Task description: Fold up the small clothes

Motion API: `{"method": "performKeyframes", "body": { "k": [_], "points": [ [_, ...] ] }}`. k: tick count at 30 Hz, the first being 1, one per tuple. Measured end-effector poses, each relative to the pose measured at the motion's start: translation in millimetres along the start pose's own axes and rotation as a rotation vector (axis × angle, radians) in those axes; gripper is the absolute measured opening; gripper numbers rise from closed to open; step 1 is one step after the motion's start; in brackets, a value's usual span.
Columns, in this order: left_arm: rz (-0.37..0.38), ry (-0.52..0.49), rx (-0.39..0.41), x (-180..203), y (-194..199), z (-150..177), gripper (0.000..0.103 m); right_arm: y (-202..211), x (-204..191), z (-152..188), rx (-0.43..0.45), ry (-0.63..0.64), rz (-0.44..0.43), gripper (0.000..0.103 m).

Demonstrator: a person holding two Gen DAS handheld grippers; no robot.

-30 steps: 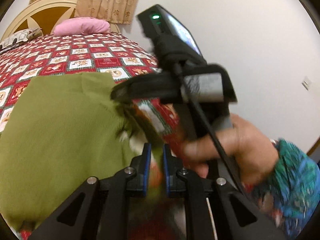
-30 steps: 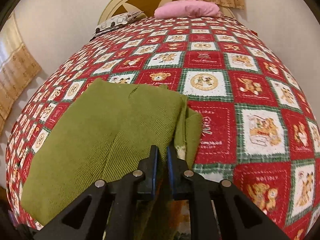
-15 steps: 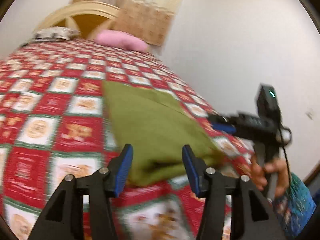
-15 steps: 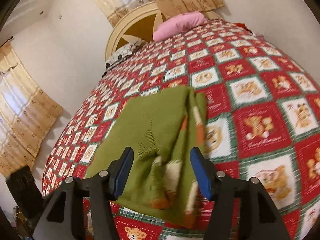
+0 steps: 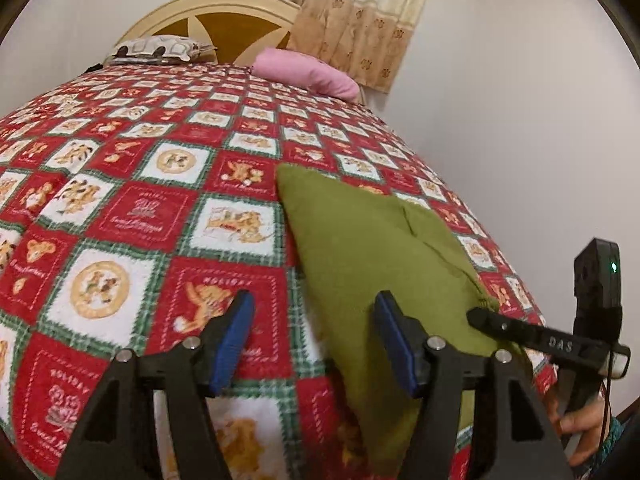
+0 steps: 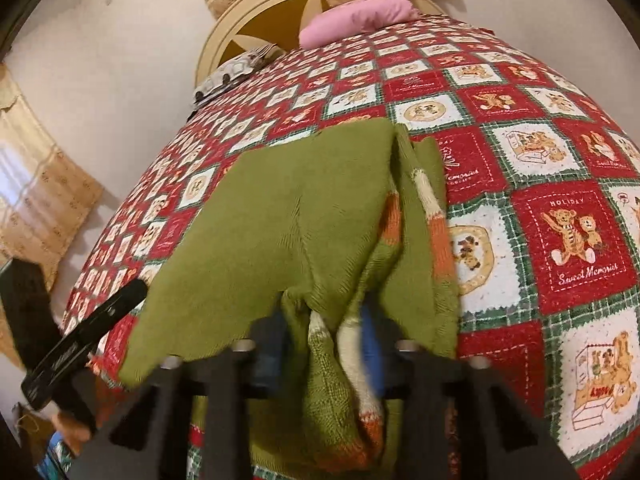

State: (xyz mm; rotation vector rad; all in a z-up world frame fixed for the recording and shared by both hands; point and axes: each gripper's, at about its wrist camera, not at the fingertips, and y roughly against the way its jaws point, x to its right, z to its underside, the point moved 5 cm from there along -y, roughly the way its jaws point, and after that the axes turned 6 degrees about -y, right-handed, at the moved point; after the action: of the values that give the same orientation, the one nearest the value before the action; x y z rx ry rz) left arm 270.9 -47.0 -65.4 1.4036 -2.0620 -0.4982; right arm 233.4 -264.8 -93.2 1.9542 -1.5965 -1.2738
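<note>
A small olive-green knit garment [image 5: 372,256] with orange and white stripes lies folded near the foot edge of the bed. My left gripper [image 5: 314,338] is open and empty, its right finger over the garment's left edge. My right gripper [image 6: 320,344] is open; the garment's [image 6: 288,220] near edge drapes over its fingers and hides the blue pads. In the left wrist view the right gripper [image 5: 520,334] shows at the garment's right corner. In the right wrist view the left gripper [image 6: 80,344] shows at the lower left.
The bed carries a red, green and white teddy-bear quilt [image 5: 140,216]. A pink pillow [image 5: 304,72] and a patterned pillow [image 5: 156,46] lie by the round headboard [image 5: 224,20]. A wall runs along the bed's right side; curtains [image 6: 36,192] hang to the left.
Both grippers were shut on the green garment a second ago; both have opened and drawn back. The garment now lies folded on the quilt, its near edge over my right fingers.
</note>
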Motion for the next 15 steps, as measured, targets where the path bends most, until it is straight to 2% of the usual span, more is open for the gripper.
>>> {"method": "performKeyframes", "body": {
  "k": [5, 8, 9, 11, 14, 15],
  "points": [
    [0.018, -0.025, -0.005, 11.5, -4.8, -8.3, 0.065, 29.4, 1.2, -7.1, 0.083, 0.041, 0.026, 0.019],
    [0.022, -0.034, -0.007, 18.3, -6.4, -8.5, 0.067, 33.1, 12.4, -4.2, 0.065, 0.038, 0.043, 0.019],
    [0.014, -0.039, -0.009, 20.4, -8.3, -6.3, 0.072, 30.0, 16.8, -1.8, 0.051, 0.034, 0.054, 0.019],
    [-0.013, -0.065, -0.021, 25.5, -14.3, -0.1, 0.075, 21.8, 25.8, 4.2, 0.030, 0.019, 0.067, 0.019],
    [-0.055, -0.099, -0.056, 32.2, -24.9, 7.7, 0.076, 23.2, 33.9, 9.9, 0.053, 0.011, 0.062, 0.019],
    [-0.064, -0.104, -0.064, 33.3, -27.5, 9.0, 0.080, 22.8, 35.2, 11.6, 0.059, 0.017, 0.070, 0.019]
  ]
}}
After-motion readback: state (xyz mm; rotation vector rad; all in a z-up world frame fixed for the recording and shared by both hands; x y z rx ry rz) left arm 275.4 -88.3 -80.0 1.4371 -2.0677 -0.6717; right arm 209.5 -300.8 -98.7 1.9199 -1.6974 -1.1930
